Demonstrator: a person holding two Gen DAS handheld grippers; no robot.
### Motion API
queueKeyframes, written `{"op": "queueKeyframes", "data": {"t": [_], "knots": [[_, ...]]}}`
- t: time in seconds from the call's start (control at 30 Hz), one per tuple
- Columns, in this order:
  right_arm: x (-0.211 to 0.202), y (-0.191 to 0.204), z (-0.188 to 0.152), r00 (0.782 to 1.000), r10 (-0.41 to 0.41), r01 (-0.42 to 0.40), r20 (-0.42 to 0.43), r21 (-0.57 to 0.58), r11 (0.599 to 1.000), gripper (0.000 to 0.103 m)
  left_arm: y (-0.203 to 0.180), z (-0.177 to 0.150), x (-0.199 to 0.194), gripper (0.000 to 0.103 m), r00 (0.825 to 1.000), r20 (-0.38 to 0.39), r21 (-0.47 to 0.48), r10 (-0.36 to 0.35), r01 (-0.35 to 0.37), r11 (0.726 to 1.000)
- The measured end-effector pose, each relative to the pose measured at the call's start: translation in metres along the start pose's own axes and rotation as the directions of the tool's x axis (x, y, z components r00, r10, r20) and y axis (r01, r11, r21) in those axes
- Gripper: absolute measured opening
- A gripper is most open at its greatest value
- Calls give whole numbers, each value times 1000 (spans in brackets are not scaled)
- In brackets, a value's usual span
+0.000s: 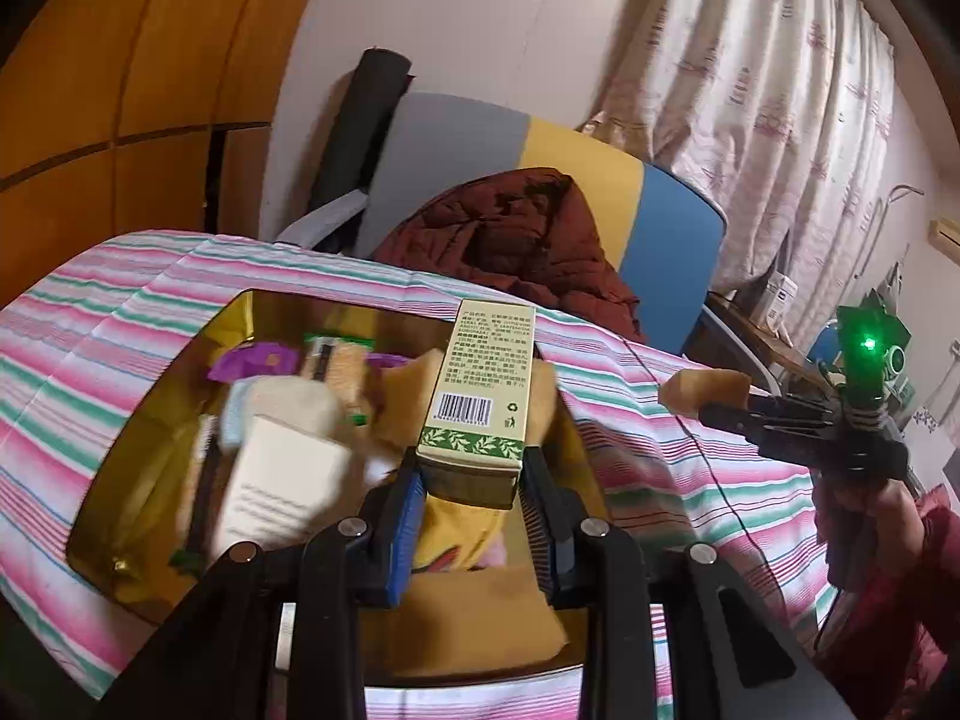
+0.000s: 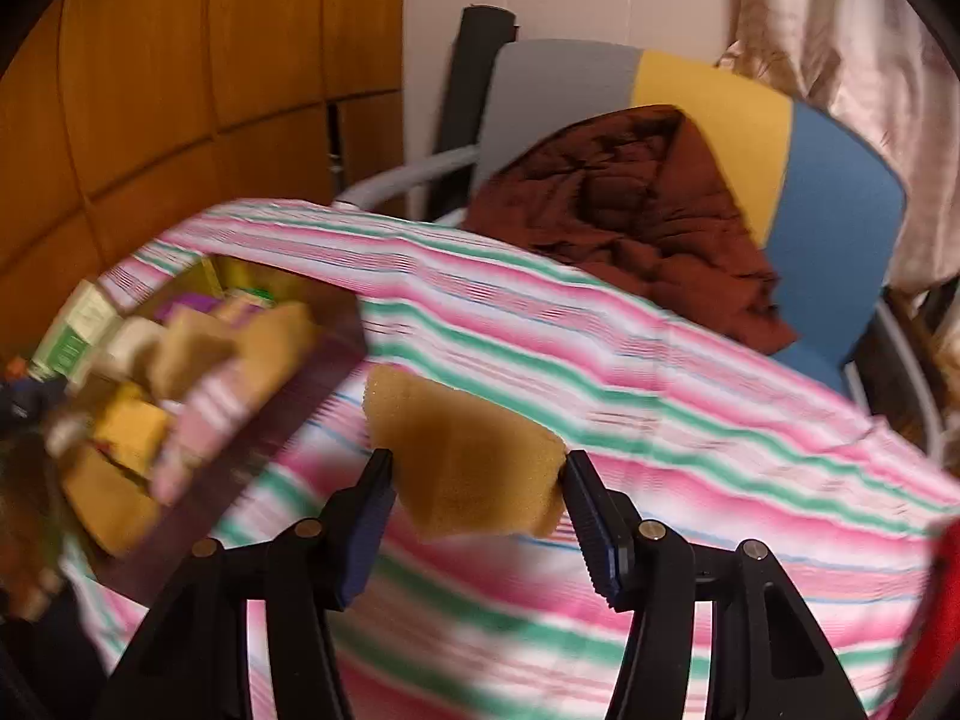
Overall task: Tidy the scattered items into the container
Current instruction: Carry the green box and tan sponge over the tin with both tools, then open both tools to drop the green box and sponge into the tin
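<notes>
Carton (image 1: pixel 477 384): printed paperboard, smooth, faint sheen. Sponge (image 2: pixel 474 468): yellow-brown foam, porous and matt. Container (image 1: pixel 150 414): gold inner walls, glossy and mirror-like, reflecting its contents. Cloth (image 2: pixel 660 420) over the worktop: woven striped fabric, matt, creased. Left hand-held gripper (image 1: pixel 471 498) and right hand-held gripper (image 2: pixel 477 516): matt black plastic with ribbed blue pads and bright metal pins. Jacket (image 2: pixel 636 210): quilted maroon fabric. Wall panels (image 2: pixel 180 60): smooth wood. Curtain (image 1: pixel 762 90): printed fabric.

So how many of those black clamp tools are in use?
2: the left gripper clamps a green-leafed cardboard box above the gold tin; the right gripper holds a tan sponge block.
</notes>
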State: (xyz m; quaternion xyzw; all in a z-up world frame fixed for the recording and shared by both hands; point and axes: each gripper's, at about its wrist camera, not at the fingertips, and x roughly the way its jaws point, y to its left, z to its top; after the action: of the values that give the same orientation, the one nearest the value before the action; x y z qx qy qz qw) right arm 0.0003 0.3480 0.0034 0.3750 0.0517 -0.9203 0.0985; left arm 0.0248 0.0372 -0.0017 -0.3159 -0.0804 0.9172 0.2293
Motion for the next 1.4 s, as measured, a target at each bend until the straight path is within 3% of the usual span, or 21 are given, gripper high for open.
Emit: {"op": "queueKeyframes", "data": {"t": [0.13,0.3,0.5,0.93,1.4], "knots": [[-2,39,1,996,94,-94,-6,17,995,58,7,-2,-8,31,1000,5,30,16,-16,999],[-4,86,1,985,173,-173,-13,2,985,58,30,3,-15,31,1000,11,-12,29,-29,1000],[1,123,13,982,186,-187,-17,-26,982,58,61,19,-10,31,999,-2,-60,42,-42,997],[56,132,85,985,167,-161,-51,99,982,59,86,68,35,31,994,-97,-84,47,-55,995],[104,131,104,984,145,-131,-102,140,982,62,113,87,96,31,961,-260,-67,98,-119,991]]}}
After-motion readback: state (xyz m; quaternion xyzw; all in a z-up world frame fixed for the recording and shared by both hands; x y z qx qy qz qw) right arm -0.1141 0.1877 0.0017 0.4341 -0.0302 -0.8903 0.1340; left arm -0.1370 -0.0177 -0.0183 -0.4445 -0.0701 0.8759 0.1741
